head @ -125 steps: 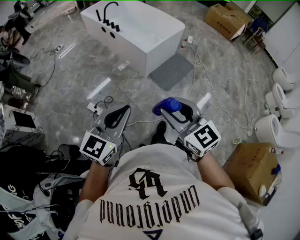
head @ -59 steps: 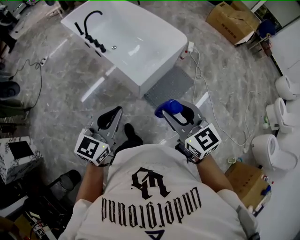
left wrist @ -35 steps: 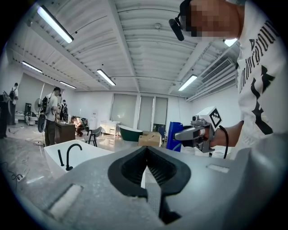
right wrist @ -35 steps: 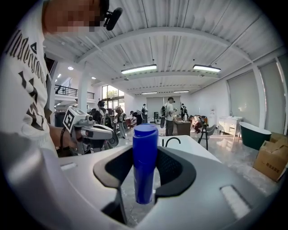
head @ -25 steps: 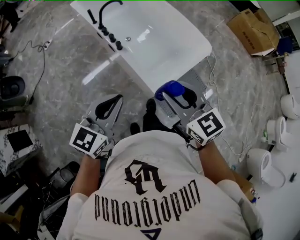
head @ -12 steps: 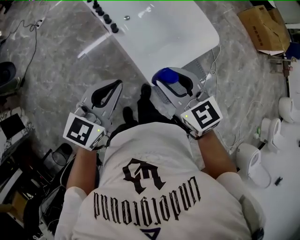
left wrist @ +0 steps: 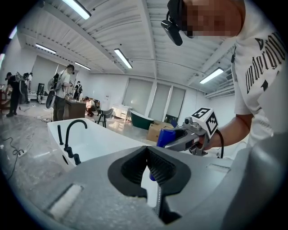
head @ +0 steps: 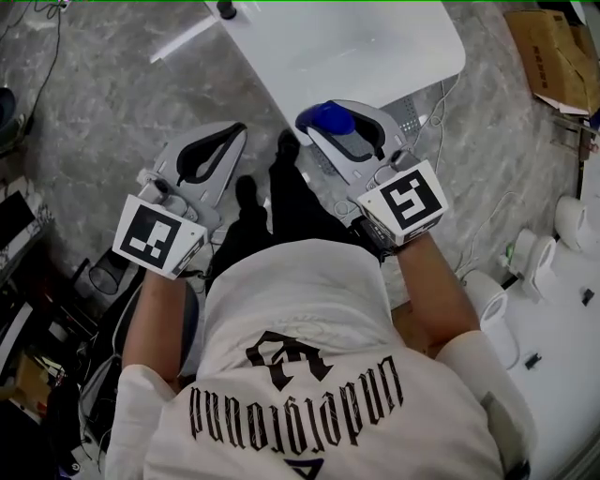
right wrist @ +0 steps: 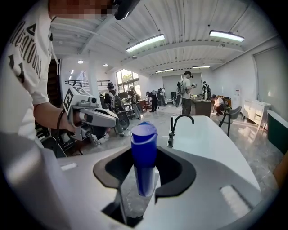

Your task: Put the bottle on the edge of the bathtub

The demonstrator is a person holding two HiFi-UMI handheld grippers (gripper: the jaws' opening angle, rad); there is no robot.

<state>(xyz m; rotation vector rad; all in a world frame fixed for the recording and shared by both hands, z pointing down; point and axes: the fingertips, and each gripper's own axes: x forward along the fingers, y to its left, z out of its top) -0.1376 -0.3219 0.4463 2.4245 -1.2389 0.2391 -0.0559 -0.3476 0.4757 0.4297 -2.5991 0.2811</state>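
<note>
A blue bottle stands upright between the jaws of my right gripper, which is shut on it. The bottle sits just at the near corner of the white bathtub. My left gripper hovers over the floor to the left of the tub's corner. It is shut, with nothing between its pads. In the left gripper view the right gripper with the bottle shows to the right of the tub.
A black faucet and knobs stand at the tub's far end. A grey mat and cables lie by the tub on the marble floor. At the right are a cardboard box and white toilets. People stand far back.
The person has walked up to the bathtub, whose near corner now lies just ahead of both grippers. The bottle stays gripped in the right gripper. The left gripper stays shut.
</note>
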